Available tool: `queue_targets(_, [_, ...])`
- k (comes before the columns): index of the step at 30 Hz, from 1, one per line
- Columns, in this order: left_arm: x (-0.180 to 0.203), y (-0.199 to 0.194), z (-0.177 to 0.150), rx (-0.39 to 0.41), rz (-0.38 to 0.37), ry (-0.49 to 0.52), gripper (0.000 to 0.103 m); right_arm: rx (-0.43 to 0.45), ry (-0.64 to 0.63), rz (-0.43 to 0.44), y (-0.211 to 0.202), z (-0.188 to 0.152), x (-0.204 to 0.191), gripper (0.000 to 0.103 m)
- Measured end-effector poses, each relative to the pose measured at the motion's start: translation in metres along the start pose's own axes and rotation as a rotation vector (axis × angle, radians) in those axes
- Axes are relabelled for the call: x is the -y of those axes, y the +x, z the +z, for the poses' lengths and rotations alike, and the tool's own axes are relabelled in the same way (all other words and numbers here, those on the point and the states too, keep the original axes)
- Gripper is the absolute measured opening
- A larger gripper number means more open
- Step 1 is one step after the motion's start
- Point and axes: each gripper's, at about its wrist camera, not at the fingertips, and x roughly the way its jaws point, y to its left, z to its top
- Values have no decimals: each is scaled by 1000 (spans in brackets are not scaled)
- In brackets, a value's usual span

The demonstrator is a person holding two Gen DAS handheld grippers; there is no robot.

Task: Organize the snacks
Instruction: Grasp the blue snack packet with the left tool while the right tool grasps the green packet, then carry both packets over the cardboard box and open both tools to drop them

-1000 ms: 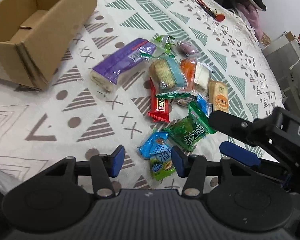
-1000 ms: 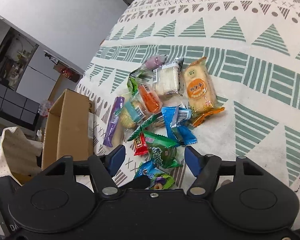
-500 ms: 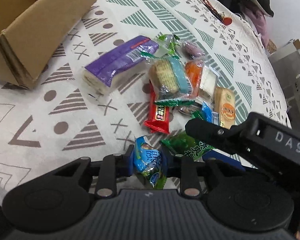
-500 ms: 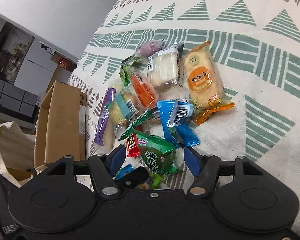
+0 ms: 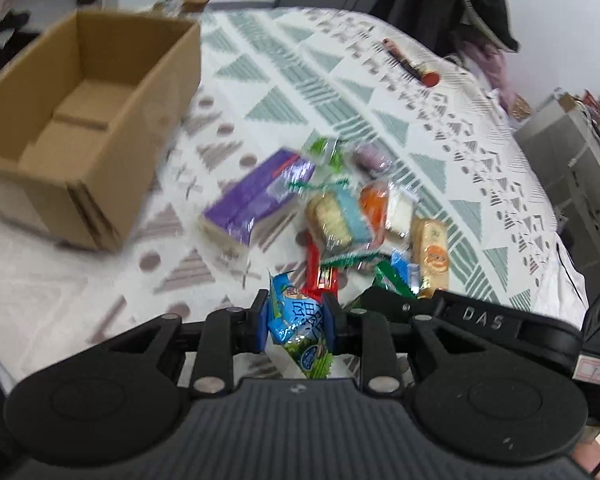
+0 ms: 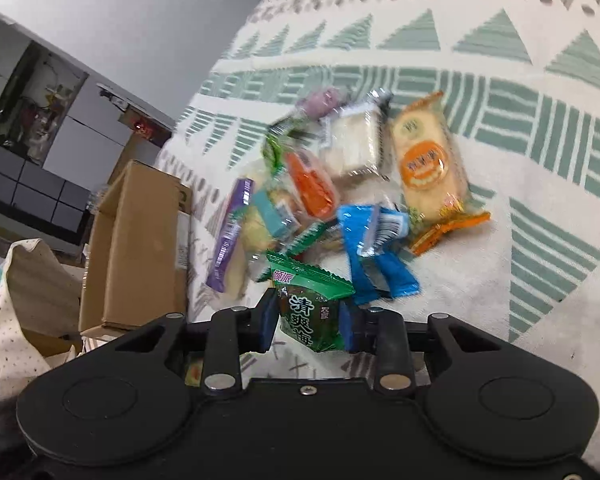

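Both grippers now hold a snack apiece. The left gripper (image 5: pixel 296 322), whose jaws stood wide over the pile a second ago, is clamped narrow on a small blue-and-green foil sachet (image 5: pixel 298 330) and has carried it off the triangle-patterned tablecloth (image 5: pixel 432 120); the right gripper (image 6: pixel 309 322), open half a second back, has pinched a dark green plum-candy packet (image 6: pixel 310 310) across its middle. Two pieces are thus out of the heap and, by the look of it, bound for the open brown cardboard box (image 5: pixel 100 168), which stands empty to the left of the pile, well apart from it. The remaining wrappers — a long purple bar (image 5: pixel 256 200), a red stick (image 5: pixel 322 274), an orange-labelled rice cracker (image 5: pixel 432 254) and others — lie jumbled together on the cloth. Only the left wrist view shows the box's bare interior and the right tool's black body crossing in front; the right wrist view alone shows a blue wrapper (image 6: pixel 374 248) in full and a cream fabric bag (image 6: pixel 24 312) beside the box.
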Motion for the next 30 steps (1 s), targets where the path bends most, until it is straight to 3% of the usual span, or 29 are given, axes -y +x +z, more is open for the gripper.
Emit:
queue_targets(8, [-10,-44,16,81,-13,37,26,105,-69,-5,-31,-1,-28,31])
queue_targets(30, [-86,-118,59,238,-51,21,26,217,-220,85,-47,-16,-152,30])
